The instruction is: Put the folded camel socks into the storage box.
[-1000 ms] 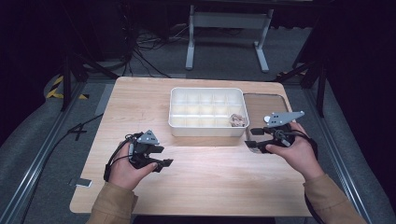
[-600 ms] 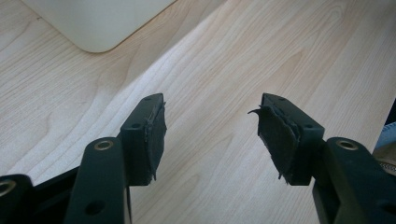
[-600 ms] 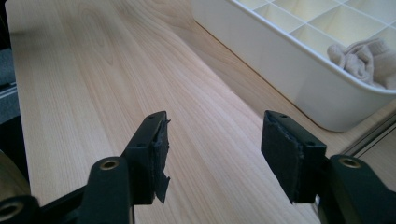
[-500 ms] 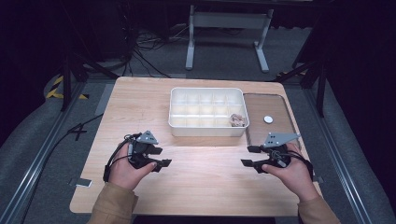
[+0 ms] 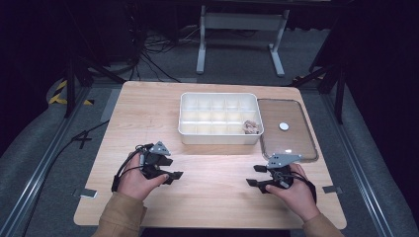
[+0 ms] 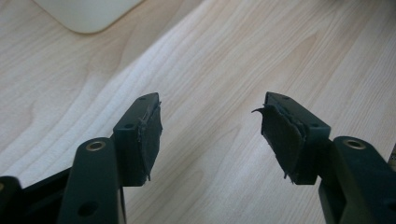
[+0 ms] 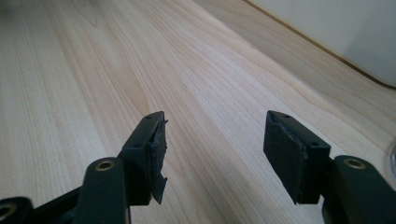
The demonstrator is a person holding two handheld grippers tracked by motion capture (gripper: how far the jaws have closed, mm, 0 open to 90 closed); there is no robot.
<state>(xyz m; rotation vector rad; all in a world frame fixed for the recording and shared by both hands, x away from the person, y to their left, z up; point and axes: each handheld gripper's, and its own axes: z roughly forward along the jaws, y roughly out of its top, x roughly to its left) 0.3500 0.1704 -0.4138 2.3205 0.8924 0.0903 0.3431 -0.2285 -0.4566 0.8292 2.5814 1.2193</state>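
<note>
I see pale wooden table [image 5: 148, 113]. White plastic compartment tray [image 5: 219, 119] sits mid-table, crumpled beige lump [image 5: 252, 127] in its near right compartment. Clear flat lid [image 5: 286, 129] lies just beside tray's right side. My left gripper [image 5: 174, 174]: jaws wide, just been opening, nothing between. My right gripper [image 5: 256, 176]: same, low over bare wood near lid's front edge.

My left gripper [image 5: 173, 170] and right gripper [image 5: 255, 176] sit near the table's [image 5: 148, 103] front edge, compartment tray [image 5: 220, 98] toward the back edge, its lid [image 5: 286, 129] just right of it.
</note>
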